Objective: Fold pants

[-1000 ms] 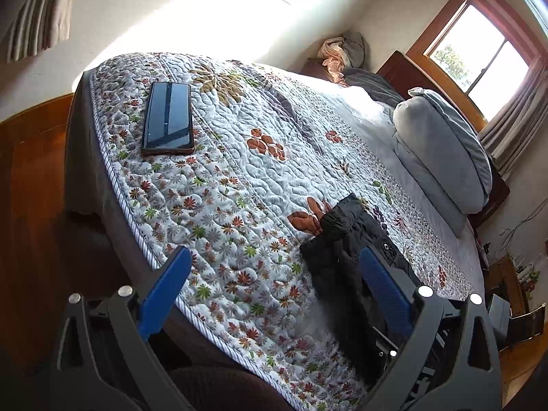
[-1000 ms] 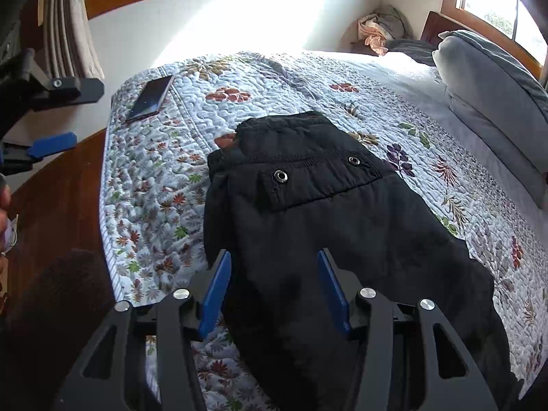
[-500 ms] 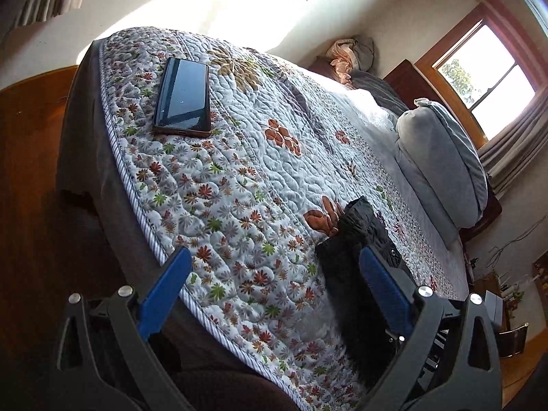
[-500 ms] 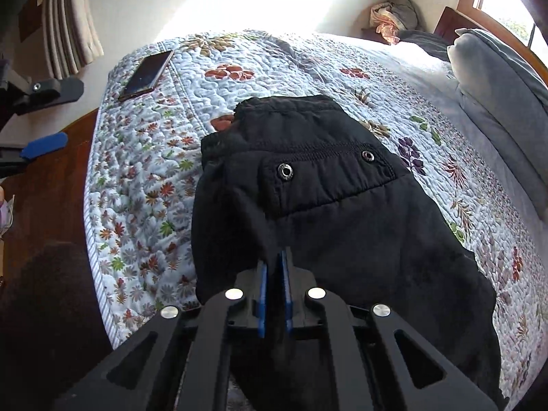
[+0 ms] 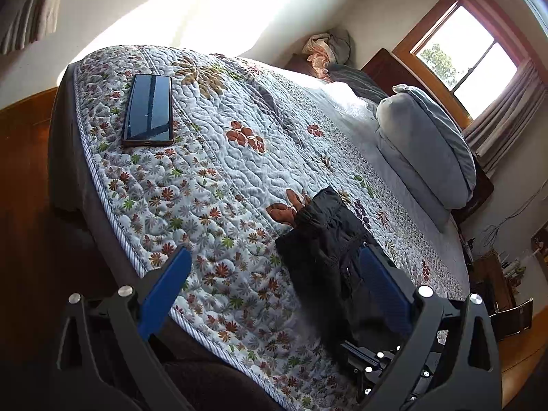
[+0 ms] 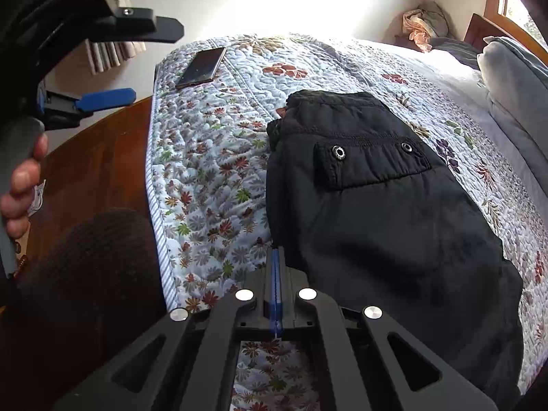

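Black pants (image 6: 376, 212) lie folded on the floral quilt (image 6: 212, 171) near the bed's front edge, with a snap pocket flap facing up. My right gripper (image 6: 275, 251) is shut, its blue pads pressed together. Its tips sit at the pants' left edge, and I see no fabric between them. My left gripper (image 5: 274, 253) hangs open over the bed's front edge with nothing between its fingers. In that view the pants (image 5: 322, 239) lie just inside its right finger. In the right wrist view the left gripper (image 6: 150, 65) is at the upper left, away from the pants.
A dark phone (image 5: 149, 109) lies on the quilt near the far left corner. Grey pillows (image 5: 428, 144) are stacked at the headboard, and a pile of clothes (image 5: 328, 48) sits in the far corner. Wooden floor (image 6: 102, 157) lies left of the bed. A person's hand (image 6: 20, 185) holds the left gripper.
My right gripper's jaws closed from open above the pants. It then shifted left, so its tips are now at the pants' left edge. The left gripper stayed open.
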The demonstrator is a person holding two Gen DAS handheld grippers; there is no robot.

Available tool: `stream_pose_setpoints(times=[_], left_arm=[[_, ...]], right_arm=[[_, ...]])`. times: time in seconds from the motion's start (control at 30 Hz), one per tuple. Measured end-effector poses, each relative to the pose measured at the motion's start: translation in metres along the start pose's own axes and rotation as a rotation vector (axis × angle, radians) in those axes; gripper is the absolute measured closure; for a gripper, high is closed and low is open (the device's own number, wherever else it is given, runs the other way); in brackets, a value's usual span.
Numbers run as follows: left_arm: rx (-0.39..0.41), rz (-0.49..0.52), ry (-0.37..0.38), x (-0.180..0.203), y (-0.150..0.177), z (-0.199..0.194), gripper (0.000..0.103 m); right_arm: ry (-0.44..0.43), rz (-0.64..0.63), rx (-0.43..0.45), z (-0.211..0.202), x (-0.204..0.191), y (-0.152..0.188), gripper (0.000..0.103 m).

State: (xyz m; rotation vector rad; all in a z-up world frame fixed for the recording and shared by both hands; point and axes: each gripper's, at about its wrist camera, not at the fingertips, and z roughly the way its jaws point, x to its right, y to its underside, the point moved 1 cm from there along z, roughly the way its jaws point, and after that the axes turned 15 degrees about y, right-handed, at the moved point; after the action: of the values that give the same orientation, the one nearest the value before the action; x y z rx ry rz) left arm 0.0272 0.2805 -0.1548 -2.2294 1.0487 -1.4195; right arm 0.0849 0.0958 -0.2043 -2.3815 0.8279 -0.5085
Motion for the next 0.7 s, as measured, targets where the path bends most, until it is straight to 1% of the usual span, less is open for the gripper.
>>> stream_pose_setpoints(times=[0.07,0.17,0.2,0.23,0.27,0.3,0.37,0.47,0.53,0.57,0.6,0.63,0.7], left_arm=[[-0.018,0.017,-0.002,0.008,0.001,0.006,0.005],[-0.044,0.029,0.017,0.025,0.004,0.017,0.005],[-0.054,0.041,0.025,0.033,0.006,0.022,0.005],[-0.063,0.061,0.034,0.043,0.009,0.027,0.005],[-0.073,0.083,0.04,0.053,0.012,0.032,0.005],[-0.091,0.106,0.048,0.064,0.017,0.039,0.005],[-0.135,0.149,0.068,0.085,0.029,0.052,0.005],[-0.208,0.234,0.065,0.114,0.054,0.073,0.005],[-0.252,0.295,0.036,0.127,0.073,0.086,0.005],[-0.275,0.32,0.019,0.132,0.082,0.092,0.005],[-0.297,0.342,0.002,0.138,0.09,0.097,0.005],[-0.317,0.358,-0.012,0.14,0.096,0.102,0.005],[-0.36,0.374,-0.046,0.143,0.109,0.11,0.005]], right_arm=[[-0.016,0.093,0.027,-0.018,0.018,0.004,0.103],[-0.04,0.301,0.056,-0.054,0.067,0.023,0.103],[-0.038,0.386,0.065,-0.069,0.087,0.038,0.1],[-0.031,0.475,0.074,-0.084,0.108,0.056,0.084],[-0.014,0.569,0.082,-0.101,0.13,0.078,0.077],[0.013,0.654,0.091,-0.119,0.151,0.101,0.076],[0.079,0.839,0.106,-0.158,0.193,0.158,0.076],[0.169,1.142,0.16,-0.221,0.246,0.259,0.075],[0.247,1.353,0.197,-0.261,0.271,0.335,0.064],[0.278,1.444,0.216,-0.276,0.281,0.369,0.06],[0.307,1.53,0.236,-0.29,0.288,0.404,0.059],[0.338,1.611,0.259,-0.303,0.293,0.438,0.058],[0.378,1.734,0.292,-0.318,0.297,0.493,0.048]])
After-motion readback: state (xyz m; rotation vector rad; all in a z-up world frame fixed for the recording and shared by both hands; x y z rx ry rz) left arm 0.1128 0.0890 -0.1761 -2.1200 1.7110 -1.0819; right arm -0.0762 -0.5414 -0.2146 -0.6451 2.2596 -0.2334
